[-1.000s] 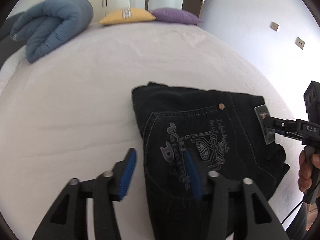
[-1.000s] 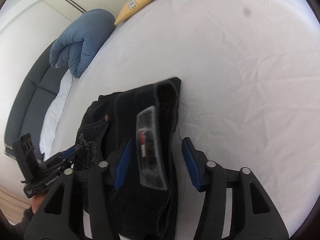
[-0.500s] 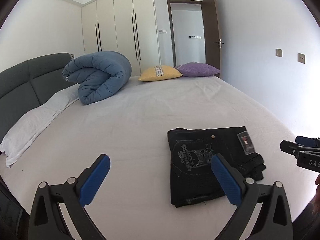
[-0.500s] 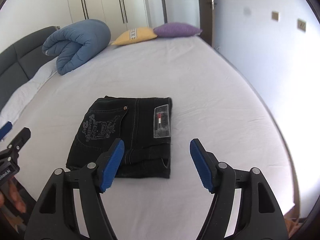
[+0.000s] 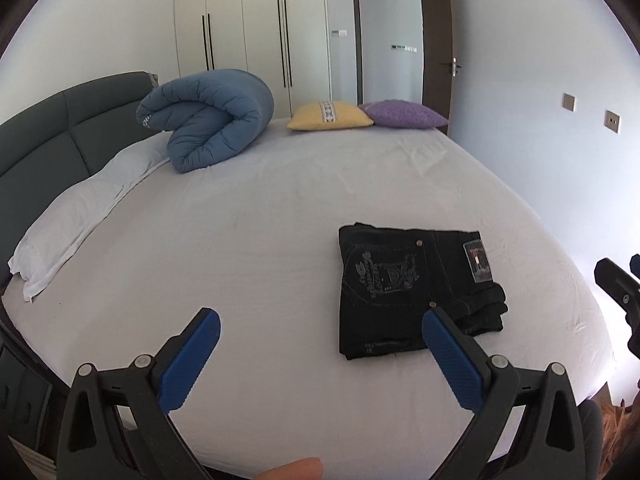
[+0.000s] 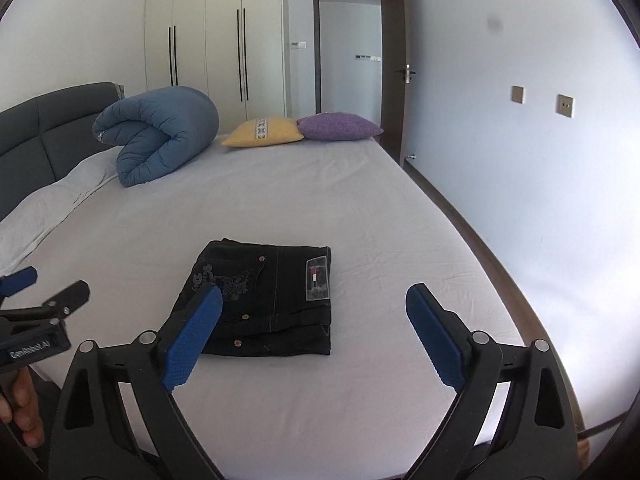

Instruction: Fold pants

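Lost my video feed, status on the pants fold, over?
Left gripper open and empty; right gripper jaws opening, nothing between them. Pants folded in a compact stack on the bed, both grippers clear of them. Nothing in the way.

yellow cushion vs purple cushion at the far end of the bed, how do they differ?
Colour: the yellow cushion is mustard yellow, the purple cushion violet. Pattern: the yellow cushion has a patterned strip across its middle, the purple cushion looks plain and nubbly. Place: the yellow cushion lies nearer the rolled blue duvet, the purple cushion nearer the door. Both lie flat on the bed, edges meeting.
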A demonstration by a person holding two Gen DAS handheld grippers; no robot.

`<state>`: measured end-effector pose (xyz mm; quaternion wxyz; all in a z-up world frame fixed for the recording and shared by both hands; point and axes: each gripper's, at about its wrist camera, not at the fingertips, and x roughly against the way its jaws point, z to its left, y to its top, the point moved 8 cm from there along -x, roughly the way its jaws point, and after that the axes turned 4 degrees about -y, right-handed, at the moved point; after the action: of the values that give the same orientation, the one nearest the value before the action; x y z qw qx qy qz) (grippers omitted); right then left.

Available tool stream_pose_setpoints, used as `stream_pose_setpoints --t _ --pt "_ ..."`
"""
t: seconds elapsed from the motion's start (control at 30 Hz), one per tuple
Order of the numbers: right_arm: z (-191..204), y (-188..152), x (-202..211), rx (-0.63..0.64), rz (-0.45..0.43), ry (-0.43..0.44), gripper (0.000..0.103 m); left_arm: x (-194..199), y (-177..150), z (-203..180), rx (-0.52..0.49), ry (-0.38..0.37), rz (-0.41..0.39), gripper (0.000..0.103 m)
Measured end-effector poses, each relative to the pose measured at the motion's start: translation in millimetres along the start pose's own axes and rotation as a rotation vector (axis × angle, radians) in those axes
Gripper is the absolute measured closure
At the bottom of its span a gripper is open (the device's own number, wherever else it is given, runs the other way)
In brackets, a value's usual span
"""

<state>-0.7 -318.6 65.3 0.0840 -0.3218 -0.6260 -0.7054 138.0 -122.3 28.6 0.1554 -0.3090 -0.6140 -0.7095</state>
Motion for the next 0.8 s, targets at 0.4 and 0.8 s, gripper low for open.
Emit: stream_pose_setpoints --t 0.4,0.8 --pt "-11.1 -23.1 -20.8 -0.043 0.113 -0.038 0.009 -20.2 -30.9 -9.2 0.012 -0.052 0.103 0.0" --pt "-14.4 -33.2 -35.6 -0.049 0.151 -0.05 0.009 -28.0 -39.0 -7.0 0.041 -0.049 0.142 0.0"
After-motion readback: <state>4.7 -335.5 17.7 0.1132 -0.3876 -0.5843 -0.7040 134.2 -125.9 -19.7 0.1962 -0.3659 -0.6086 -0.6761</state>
